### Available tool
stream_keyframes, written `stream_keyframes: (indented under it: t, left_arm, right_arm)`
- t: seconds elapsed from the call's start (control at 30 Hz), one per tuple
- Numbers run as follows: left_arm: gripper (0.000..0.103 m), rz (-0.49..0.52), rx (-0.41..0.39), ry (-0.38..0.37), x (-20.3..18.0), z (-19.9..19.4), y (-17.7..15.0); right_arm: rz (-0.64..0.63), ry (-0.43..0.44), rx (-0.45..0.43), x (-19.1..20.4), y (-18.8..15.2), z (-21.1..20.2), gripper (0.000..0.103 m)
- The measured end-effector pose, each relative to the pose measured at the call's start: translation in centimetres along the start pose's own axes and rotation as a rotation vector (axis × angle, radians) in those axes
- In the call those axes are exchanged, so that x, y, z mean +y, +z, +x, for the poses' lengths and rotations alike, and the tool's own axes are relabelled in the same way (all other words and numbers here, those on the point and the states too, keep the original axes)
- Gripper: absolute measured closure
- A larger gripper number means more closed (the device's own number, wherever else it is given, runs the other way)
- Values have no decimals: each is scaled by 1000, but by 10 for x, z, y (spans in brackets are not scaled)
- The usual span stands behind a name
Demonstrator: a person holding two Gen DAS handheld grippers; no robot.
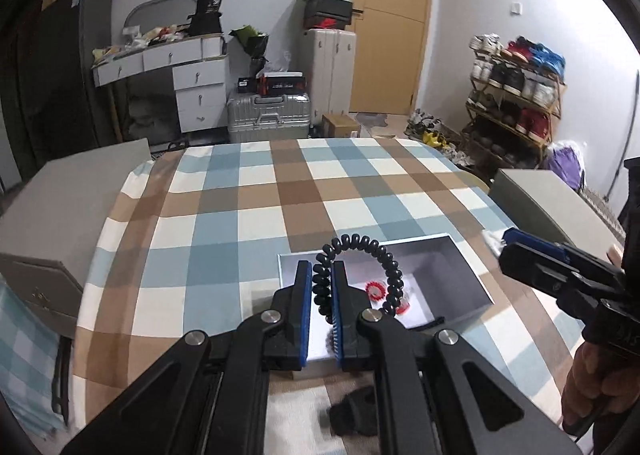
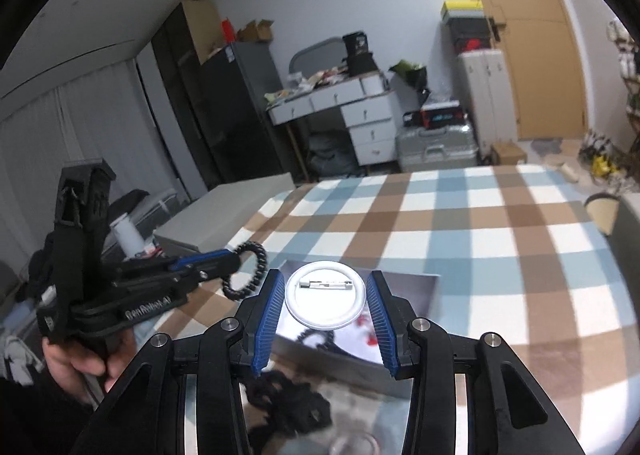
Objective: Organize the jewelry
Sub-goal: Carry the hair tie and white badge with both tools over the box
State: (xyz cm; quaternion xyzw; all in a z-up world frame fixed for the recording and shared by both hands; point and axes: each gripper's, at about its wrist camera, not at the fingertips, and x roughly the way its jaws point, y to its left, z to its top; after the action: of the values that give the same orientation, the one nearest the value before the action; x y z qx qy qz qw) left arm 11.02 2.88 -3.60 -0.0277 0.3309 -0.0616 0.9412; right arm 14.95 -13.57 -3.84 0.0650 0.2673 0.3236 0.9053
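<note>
Jewelry is held in both tools above the open grey box (image 1: 440,255) on the checked worktop (image 1: 240,195): a black coil bracelet (image 1: 360,267) is pinched by the left tool (image 1: 322,295), and a white round pin badge (image 2: 325,295) is clamped edge to edge by the right tool (image 2: 326,309). For a clean drop, each piece is best lowered well inside the box walls before its tool is spread. The bracelet's free loop should be kept from snagging the rim or the red pieces (image 1: 376,289) already inside.

A: Supporting surface?
B: Table (image 1: 248,191), covered by a blue, brown and cream checked cloth (image 1: 224,223).
A: Resting directly on it?
B: One open grey box (image 1: 460,319), just ahead of both tongs; one black heap (image 2: 288,403), blurred, beneath them.
</note>
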Motion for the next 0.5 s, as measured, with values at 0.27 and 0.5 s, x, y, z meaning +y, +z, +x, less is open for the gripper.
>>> stream_keyframes:
  t: [0.27, 0.5]
  left_arm:
    - [98, -14, 41, -48, 2, 15, 1]
    - [98, 7, 114, -86, 1, 35, -8]
  right_arm:
    - [-5, -2, 46, -3, 12, 41, 61]
    - [34, -2, 156, -16, 0, 73, 62]
